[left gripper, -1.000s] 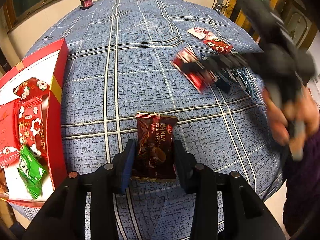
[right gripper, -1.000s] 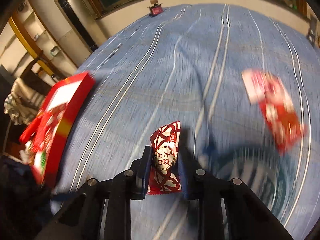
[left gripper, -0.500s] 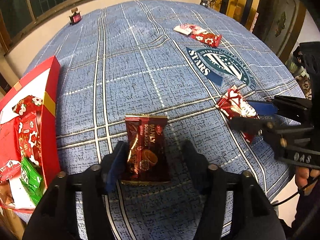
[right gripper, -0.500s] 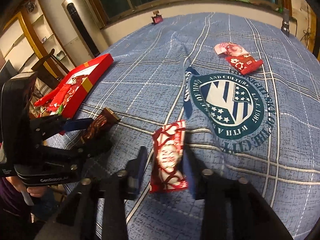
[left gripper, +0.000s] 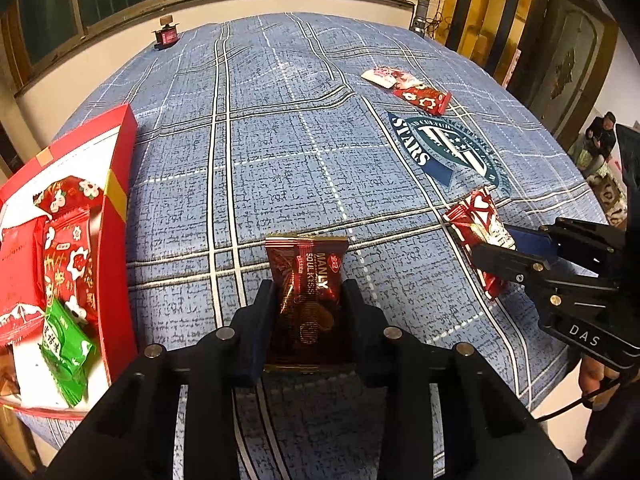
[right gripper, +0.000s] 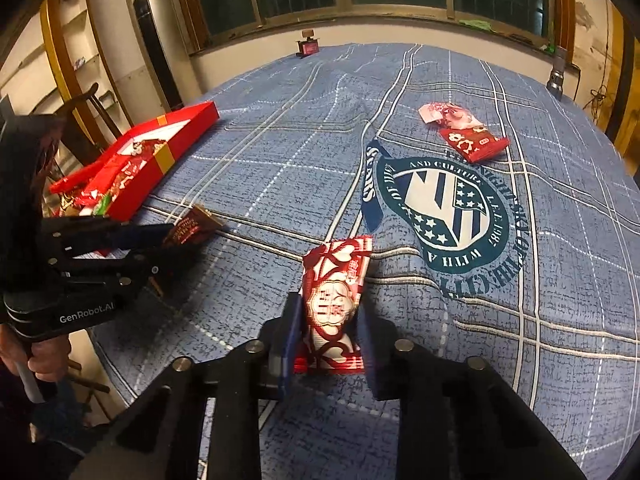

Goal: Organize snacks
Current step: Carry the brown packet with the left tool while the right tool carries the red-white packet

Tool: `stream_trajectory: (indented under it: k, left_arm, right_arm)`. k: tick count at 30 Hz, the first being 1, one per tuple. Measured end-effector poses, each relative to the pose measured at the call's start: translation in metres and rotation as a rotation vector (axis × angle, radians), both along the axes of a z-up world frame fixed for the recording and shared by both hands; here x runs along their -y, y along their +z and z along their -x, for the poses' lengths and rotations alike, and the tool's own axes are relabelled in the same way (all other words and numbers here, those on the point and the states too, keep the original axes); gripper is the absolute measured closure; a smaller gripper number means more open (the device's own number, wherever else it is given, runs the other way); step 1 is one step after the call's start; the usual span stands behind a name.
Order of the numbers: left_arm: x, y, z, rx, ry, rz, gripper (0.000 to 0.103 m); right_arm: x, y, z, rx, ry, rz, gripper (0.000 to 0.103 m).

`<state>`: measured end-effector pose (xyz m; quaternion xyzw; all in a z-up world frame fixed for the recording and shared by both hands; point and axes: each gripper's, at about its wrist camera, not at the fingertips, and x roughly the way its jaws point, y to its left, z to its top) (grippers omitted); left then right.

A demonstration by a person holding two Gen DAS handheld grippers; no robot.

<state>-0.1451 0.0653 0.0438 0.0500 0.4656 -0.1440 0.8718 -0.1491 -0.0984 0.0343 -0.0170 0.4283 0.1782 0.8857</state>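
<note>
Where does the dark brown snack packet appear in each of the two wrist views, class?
Left wrist: brown packet bottom centre, between the left gripper fingers.
Right wrist: brown packet at left, in that same gripper.
Shared landmark: red box.

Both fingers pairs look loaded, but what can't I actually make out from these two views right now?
- Red box: near end cut off by left wrist view's edge.
- Brown snack: lower half hidden by the left gripper.
- Small object at the table's far edge: too small to identify.
</note>
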Motion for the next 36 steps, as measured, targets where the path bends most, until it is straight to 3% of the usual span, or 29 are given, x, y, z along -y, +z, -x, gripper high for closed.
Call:
stream_trajectory:
  k: [7,16,21,36]
  left_arm:
    - [-0.006,0.014,0.012,0.049,0.011,-0.01,0.072]
    - [-0.022,0.047,0.029,0.198,0.07,-0.082,0.072]
    - [-0.037,0.06,0.032,0.257,0.123,-0.099,0.072]
    - [-0.109,0.067,0.028,0.297,0.29,-0.1,0.072]
  right_arm:
    - [-0.015,0.016,0.003,0.042,0.036,-0.069,0.078]
    - [-0.038,0.034,-0.002,0.053,0.07,-0.167,0.078]
    - [-0.06,0.04,-0.009,0.059,0.096,-0.172,0.078]
    - [-0.145,0.056,-0.033,0.078,0.196,-0.164,0.078]
